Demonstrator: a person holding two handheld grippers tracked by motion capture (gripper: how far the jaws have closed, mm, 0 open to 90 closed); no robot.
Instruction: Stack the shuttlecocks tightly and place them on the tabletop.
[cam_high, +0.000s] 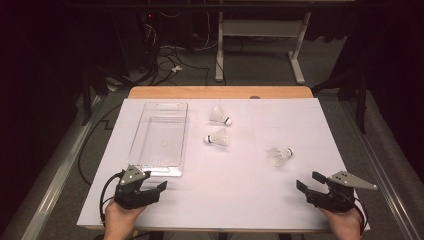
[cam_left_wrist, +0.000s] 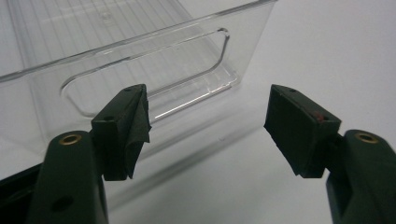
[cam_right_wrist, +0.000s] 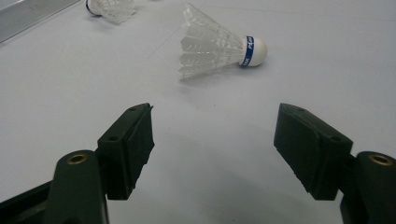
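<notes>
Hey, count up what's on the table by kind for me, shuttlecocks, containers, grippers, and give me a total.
Shuttlecocks: 3 (far, middle, right)
Clear plastic bin: 1
Grippers: 2 (left gripper, right gripper), both open and empty
Total: 6

Floor: grey carpet, dim at 12 o'clock.
Table: wooden edge showing at 12, white sheet over the top.
Desk frame: white legs, 12 to 1 o'clock.
Cables: tangled, 11 o'clock.
Light: dark surroundings, bright tabletop.
</notes>
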